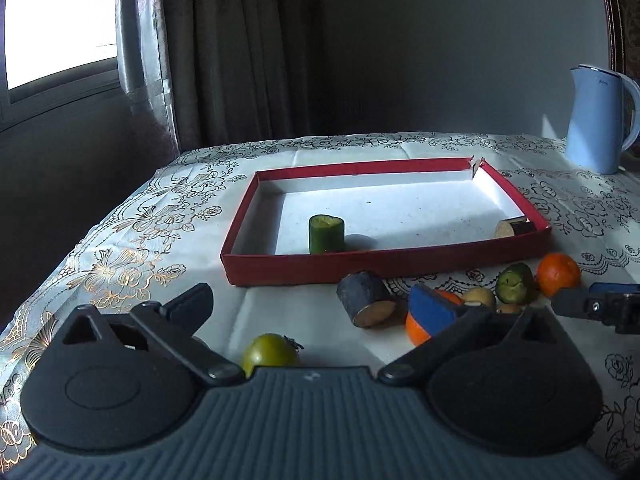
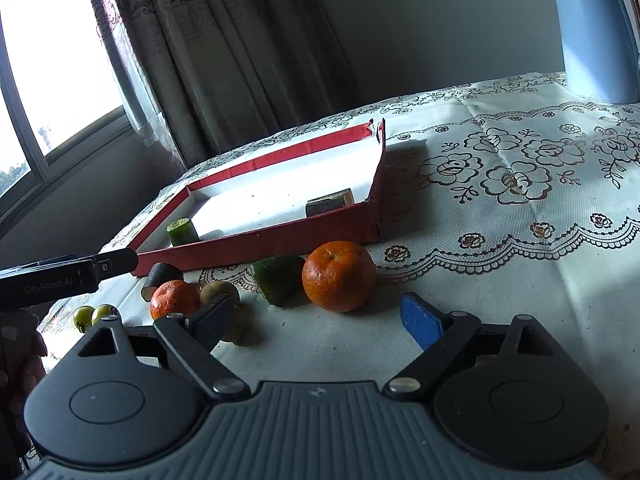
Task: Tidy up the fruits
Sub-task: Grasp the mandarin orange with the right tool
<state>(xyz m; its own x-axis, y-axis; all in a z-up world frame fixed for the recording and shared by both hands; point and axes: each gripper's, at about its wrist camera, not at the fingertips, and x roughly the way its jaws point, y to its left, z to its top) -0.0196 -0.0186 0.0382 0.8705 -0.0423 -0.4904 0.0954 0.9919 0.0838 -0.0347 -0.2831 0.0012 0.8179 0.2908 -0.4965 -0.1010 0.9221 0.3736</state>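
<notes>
On the table (image 1: 420,148), under a flower-print cloth (image 2: 520,208), sits a shallow red tray (image 1: 384,262) with a white floor, the biggest thing in view. Far to the right, well apart from it, stands a pale blue kettle (image 1: 596,120). Behind the table hang curtains (image 1: 224,48) beside a bright window (image 1: 56,16).

Next in size come the two tools. From the left wrist view the left gripper (image 1: 316,304) has its jaws spread wide with nothing between them, hovering over the cloth just in front of the tray. The right gripper (image 2: 320,320) is also spread wide and empty, low over the cloth near the loose fruit.

Inside the tray a cucumber piece (image 1: 326,234) stands upright near the front wall, and a dark chunk (image 1: 514,227) lies in the front right corner.

Outside, along the tray's front wall, lie an eggplant piece (image 1: 368,298), an orange (image 2: 338,276), a second orange (image 2: 174,298), a green chunk (image 2: 278,278) just beside the first orange, and a small brown fruit (image 2: 218,290) partly hidden behind the right gripper's left finger. A small green fruit (image 1: 270,354) lies nearest the left gripper.
</notes>
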